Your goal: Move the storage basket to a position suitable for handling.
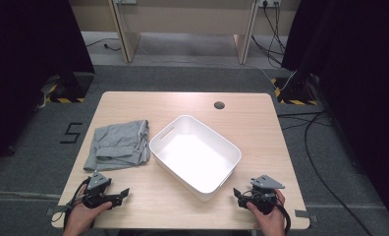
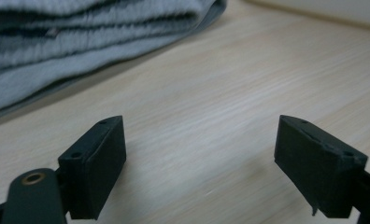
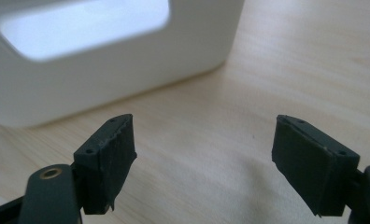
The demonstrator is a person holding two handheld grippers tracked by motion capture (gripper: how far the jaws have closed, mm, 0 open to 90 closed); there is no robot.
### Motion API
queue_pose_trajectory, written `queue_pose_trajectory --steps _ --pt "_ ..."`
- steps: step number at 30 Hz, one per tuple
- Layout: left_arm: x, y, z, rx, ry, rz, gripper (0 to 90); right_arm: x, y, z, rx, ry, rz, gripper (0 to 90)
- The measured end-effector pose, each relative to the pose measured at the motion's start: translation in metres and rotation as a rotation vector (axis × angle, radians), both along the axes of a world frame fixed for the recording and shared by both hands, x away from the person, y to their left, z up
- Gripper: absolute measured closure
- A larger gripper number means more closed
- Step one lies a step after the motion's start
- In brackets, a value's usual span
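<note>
A folded grey garment [image 1: 119, 145] lies on the left half of the light wooden table [image 1: 153, 206]. Beside it, turned at an angle in the middle, stands an empty white plastic bin [image 1: 180, 179] with handle cut-outs. My left gripper [image 1: 123, 195] rests near the front left edge, open and empty, its jaws pointing right. In the left gripper view the left gripper [image 2: 202, 172] hovers over bare wood, with the garment [image 2: 80, 42] ahead to the left. My right gripper [image 1: 238, 194] is open at the front right, just short of the bin. In the right gripper view the right gripper [image 3: 204, 168] faces the bin's wall [image 3: 127, 88].
A round cable hole [image 1: 219, 105] sits near the table's far edge. Both hands are close to the front edge. Cables [image 1: 320, 162] run over the grey floor on the right. Wooden furniture legs [image 1: 124, 34] and dark curtains stand behind.
</note>
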State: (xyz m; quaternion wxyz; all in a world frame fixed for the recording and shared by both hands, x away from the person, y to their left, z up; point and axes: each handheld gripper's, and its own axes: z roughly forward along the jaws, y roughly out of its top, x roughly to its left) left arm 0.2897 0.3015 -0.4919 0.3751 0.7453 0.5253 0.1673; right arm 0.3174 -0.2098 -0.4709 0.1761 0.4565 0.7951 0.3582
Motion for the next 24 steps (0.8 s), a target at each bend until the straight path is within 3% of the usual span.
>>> queue_pose_trajectory --steps 1,2,3,4,6,9,11,13,14,19,20,24 --pt "0.0 0.0 0.0 0.0 0.0 0.0 16.4 0.0 0.0 0.0 0.0 0.0 0.0 22.4" --pt "0.0 -0.004 0.009 -0.026 -0.041 0.005 16.4 -0.001 0.002 0.008 0.027 -0.021 -0.004 22.8" --pt "0.0 -0.004 0.009 -0.026 -0.041 0.005 16.4 -0.001 0.002 0.008 0.027 -0.021 -0.004 22.8" --pt "0.002 -0.008 0.017 -0.045 -0.071 -0.002 16.4 0.0 0.004 0.016 0.052 -0.037 -0.009 23.2" --pt "0.006 -0.013 0.026 -0.062 -0.094 -0.009 16.4 0.001 0.005 0.02 0.055 -0.045 -0.012 23.2" --pt "0.015 -0.025 0.043 -0.046 -0.137 -0.048 16.5 0.007 0.011 0.038 0.056 -0.083 -0.012 23.4" --pt "0.018 -0.028 0.046 -0.044 -0.148 -0.054 16.4 0.008 0.012 0.042 0.058 -0.093 -0.014 23.5" --pt "0.026 -0.035 0.058 -0.042 -0.171 -0.075 16.4 0.011 0.014 0.051 0.068 -0.106 -0.013 23.9" --pt "0.036 -0.041 0.066 -0.06 -0.185 -0.087 16.5 0.014 0.017 0.06 0.078 -0.125 -0.016 24.1" --pt "0.057 -0.048 0.084 -0.117 -0.188 -0.084 16.5 0.025 0.025 0.073 0.076 -0.144 -0.004 25.1" --pt "0.064 -0.053 0.09 -0.111 -0.192 -0.094 16.5 0.032 0.029 0.075 0.071 -0.136 0.003 25.7" --pt "0.076 -0.058 0.093 -0.094 -0.179 -0.093 16.5 0.042 0.032 0.074 0.059 -0.125 -0.007 28.3"
